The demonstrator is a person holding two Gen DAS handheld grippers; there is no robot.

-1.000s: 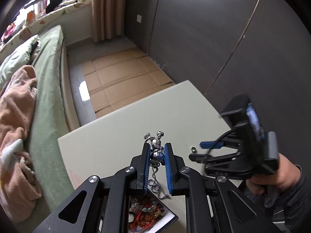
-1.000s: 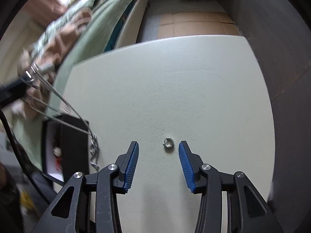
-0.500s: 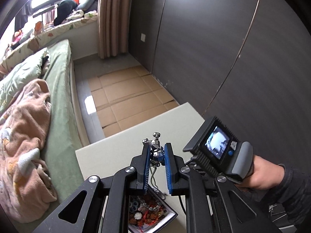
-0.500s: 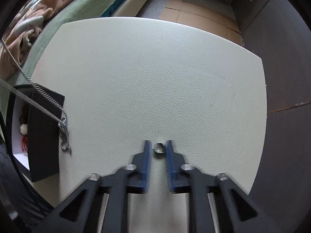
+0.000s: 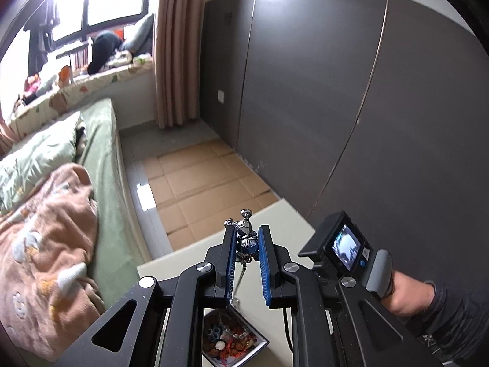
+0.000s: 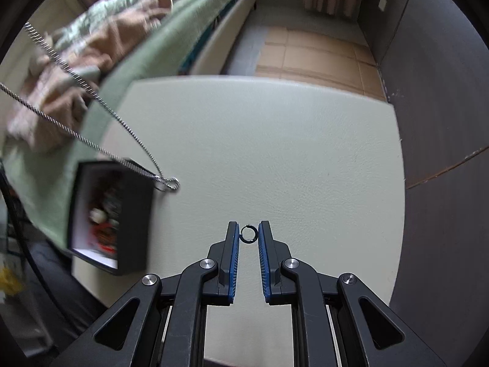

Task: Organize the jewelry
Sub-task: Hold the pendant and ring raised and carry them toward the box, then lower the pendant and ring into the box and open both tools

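My right tool [image 6: 248, 235] pinches a small dark ring [image 6: 248, 234] between its blue pads at the very tips, lifted over the pale surface [image 6: 275, 153]. My left tool [image 5: 247, 243] is clamped on a silver pendant [image 5: 246, 238], whose chain [image 6: 91, 98] hangs down from it, its clasp dangling at the far edge of the open box [image 6: 110, 214]. The box sits at the surface's left edge, beside the bed [image 6: 189, 9], well apart from the ring, with mixed jewelry inside.
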